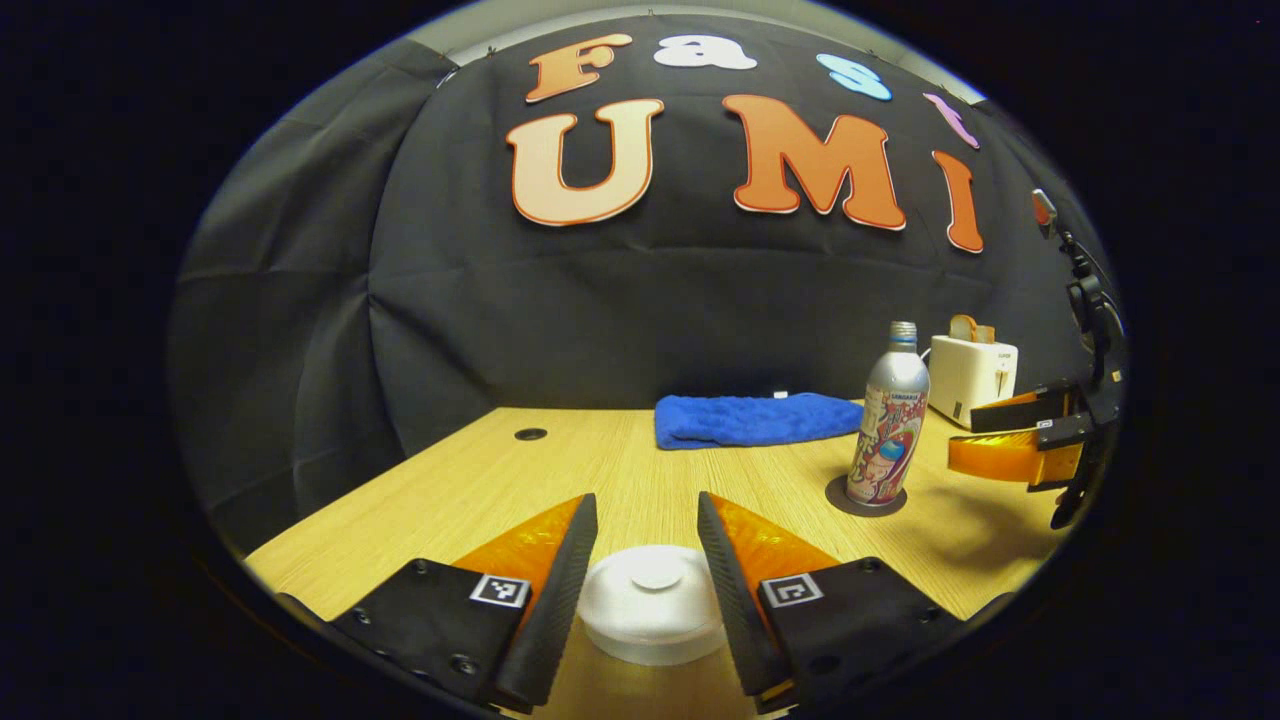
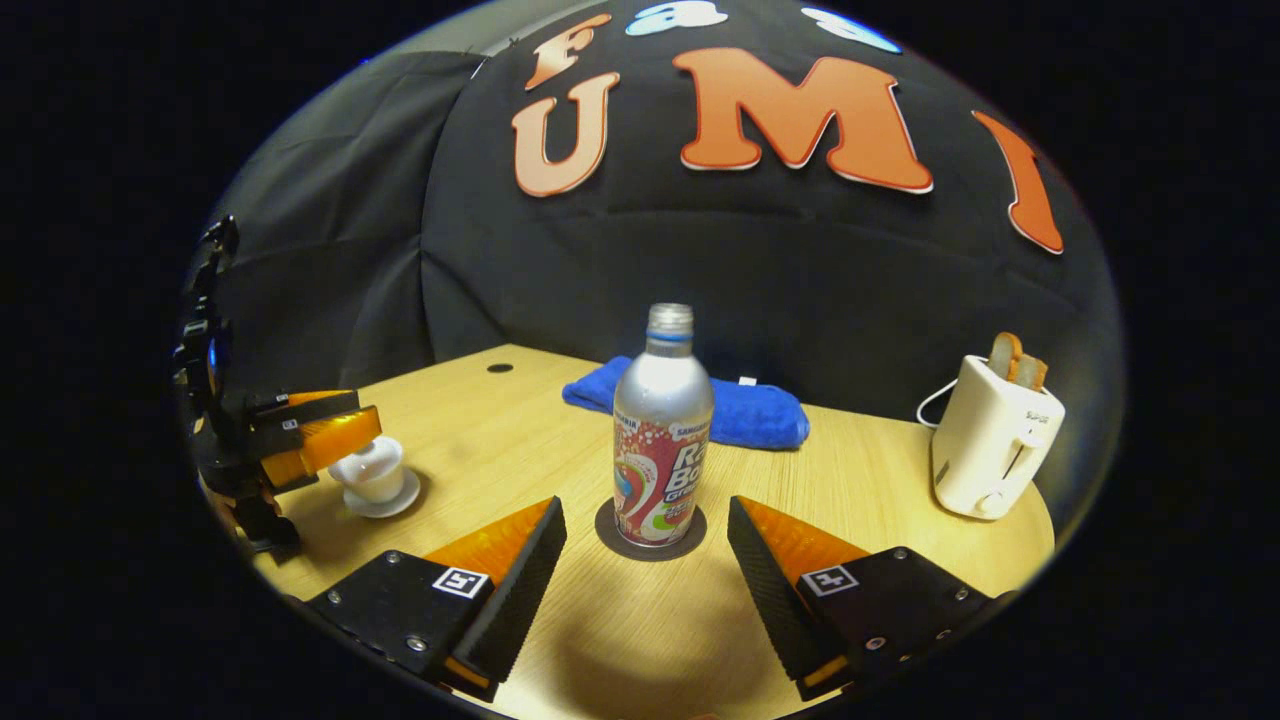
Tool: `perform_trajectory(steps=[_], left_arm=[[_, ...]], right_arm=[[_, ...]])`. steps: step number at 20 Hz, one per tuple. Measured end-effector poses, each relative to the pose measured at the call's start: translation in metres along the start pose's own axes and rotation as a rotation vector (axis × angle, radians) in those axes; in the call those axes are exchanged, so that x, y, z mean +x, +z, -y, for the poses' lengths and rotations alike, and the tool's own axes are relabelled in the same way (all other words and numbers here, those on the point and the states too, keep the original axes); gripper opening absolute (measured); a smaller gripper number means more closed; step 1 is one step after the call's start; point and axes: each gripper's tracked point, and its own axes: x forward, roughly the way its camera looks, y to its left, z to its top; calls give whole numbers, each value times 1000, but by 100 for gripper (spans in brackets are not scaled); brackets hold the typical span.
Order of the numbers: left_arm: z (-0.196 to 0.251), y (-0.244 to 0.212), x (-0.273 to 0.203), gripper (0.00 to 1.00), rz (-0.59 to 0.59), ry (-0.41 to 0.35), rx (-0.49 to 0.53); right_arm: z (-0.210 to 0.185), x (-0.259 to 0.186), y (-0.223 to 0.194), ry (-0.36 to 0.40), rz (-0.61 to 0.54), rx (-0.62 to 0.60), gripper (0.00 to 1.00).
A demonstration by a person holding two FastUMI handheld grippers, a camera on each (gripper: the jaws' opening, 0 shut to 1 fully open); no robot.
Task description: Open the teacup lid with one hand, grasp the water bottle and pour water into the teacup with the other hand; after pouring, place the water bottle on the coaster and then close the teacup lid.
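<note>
- I see a light wood-grain table (image 2: pixel 880 500) filling the booth floor of both views, with a small dark round hole (image 1: pixel 530 434) near its far left corner.
- Black cloth (image 1: pixel 620 300) hangs as the wall behind the table, creased and draped at the sides.
- My left gripper (image 1: pixel 648 535) hangs with its jaws spread wide on either side of the teacup lid (image 1: pixel 655 600); neither finger touches it, and the lid sits on the cup.
- In the right gripper view that teacup (image 2: pixel 372 478) stands on its saucer near the table's left edge, right beside the left gripper.
- My right gripper (image 2: pixel 648 535) is wide apart too, holding nothing, with the water bottle (image 2: pixel 660 430) just ahead between the finger lines.
- The bottle stands upright on the dark round coaster (image 2: pixel 650 545), cap on.
- A folded blue towel (image 2: pixel 745 412) lies behind the bottle, near the wall.
- A white toaster (image 2: pixel 990 440) with bread in its slots stands at the right side.
</note>
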Motion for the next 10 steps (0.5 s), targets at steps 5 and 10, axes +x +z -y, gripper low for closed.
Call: perform_trajectory(steps=[5, 10], left_arm=[[11, 52, -20, 84, 120, -16, -23], [24, 102, -43, 98, 225, -25, -25]], right_arm=[[22, -50, 40, -76, 137, 8, 98], [32, -92, 77, -134, 263, 11, 97]])
